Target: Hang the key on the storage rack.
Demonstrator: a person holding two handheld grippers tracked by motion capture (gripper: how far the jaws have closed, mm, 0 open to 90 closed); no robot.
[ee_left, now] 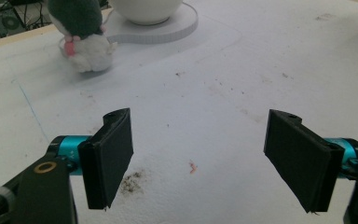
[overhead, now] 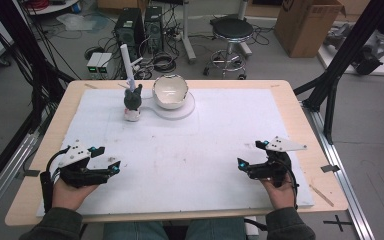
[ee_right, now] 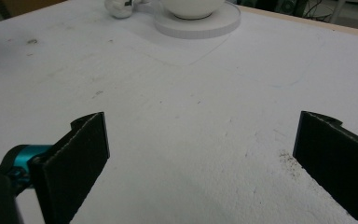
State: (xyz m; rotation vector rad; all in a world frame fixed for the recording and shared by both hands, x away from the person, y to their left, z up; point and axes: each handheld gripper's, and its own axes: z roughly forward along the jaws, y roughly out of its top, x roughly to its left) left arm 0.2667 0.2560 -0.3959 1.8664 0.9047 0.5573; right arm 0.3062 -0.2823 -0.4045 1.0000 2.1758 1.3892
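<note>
Left hand-held gripper (overhead: 105, 159) near front-left of white foam-covered wooden table (overhead: 230, 130), jaws spread wide, nothing between them. Right hand-held gripper (overhead: 250, 154) near front-right, jaws likewise wide apart and empty. Both well apart from objects at far side. Small dark-grey and white plush toy (overhead: 133, 103) upright at far centre-left of table, just beside round white flat disc (overhead: 184, 109). Glossy white ceramic bowl (overhead: 170, 91) sitting on that disc. White tube (overhead: 127, 64) rising behind toy, contact unclear.
</note>
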